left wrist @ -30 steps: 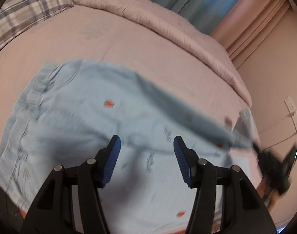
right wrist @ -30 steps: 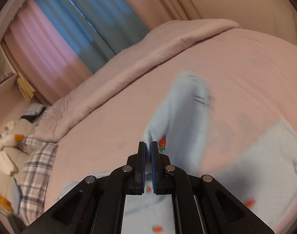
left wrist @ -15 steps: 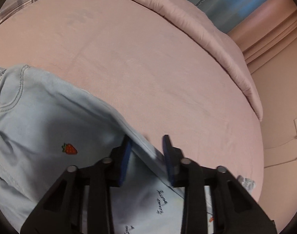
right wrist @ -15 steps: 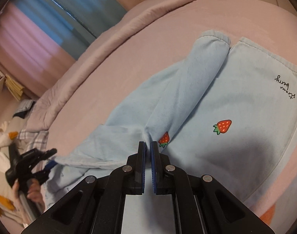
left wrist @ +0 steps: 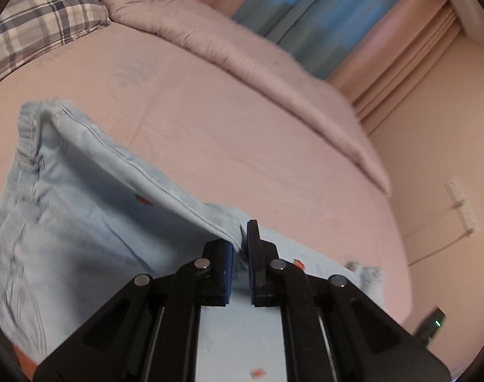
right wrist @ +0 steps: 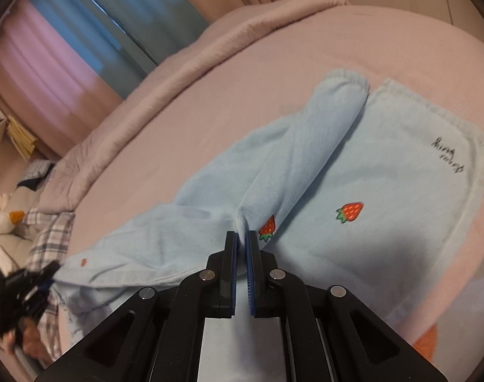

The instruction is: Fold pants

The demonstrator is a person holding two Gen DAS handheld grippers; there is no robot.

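Left wrist view: the left gripper [left wrist: 240, 248], wide open a second ago and half closed around the seam a moment back, now has its jaws pinched onto the stitched edge of the pale blue pants [left wrist: 82, 222], lifting that edge off the pink bed [left wrist: 242, 127] with the plaid pillow [left wrist: 41, 28] back in sight. Right wrist view: the right gripper [right wrist: 241, 242] stays clamped on a fold beside a strawberry print [right wrist: 267, 227], the pants [right wrist: 385, 197] spread flat as before, the other gripper [right wrist: 25, 289] now gripping their far end.
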